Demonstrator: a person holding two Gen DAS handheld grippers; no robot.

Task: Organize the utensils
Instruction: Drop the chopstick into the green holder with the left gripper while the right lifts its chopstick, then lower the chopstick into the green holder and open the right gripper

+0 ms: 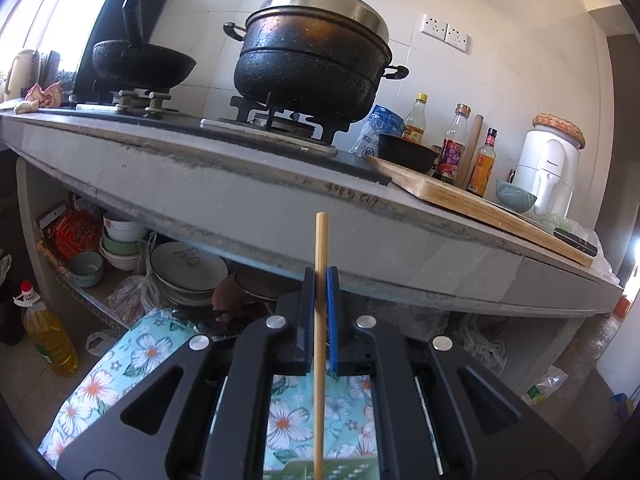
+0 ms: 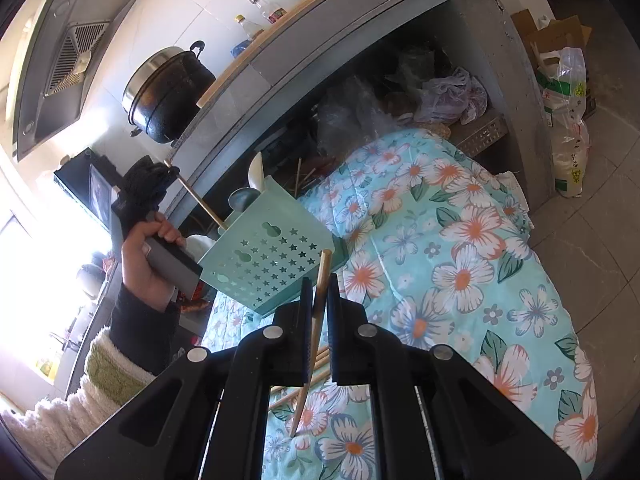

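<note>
The teal perforated utensil holder (image 2: 269, 257) stands on the floral cloth (image 2: 460, 264), holding a white spoon (image 2: 256, 172) and a grey ladle (image 2: 241, 199), while one chopstick (image 2: 199, 199) slants into its top, gripped by the left gripper (image 2: 170, 171) (its fingers (image 1: 333, 300) are closed on that chopstick in the left wrist view). The right gripper (image 2: 318, 300) has its fingers closed on a second chopstick (image 2: 316, 312), with more chopsticks (image 2: 308, 380) lying on the cloth beneath. Behind runs a grey tabletop (image 1: 240, 184) with a black pot (image 1: 312, 60) on the stove and stacked bowls (image 1: 188, 268) on the shelf under it.
</note>
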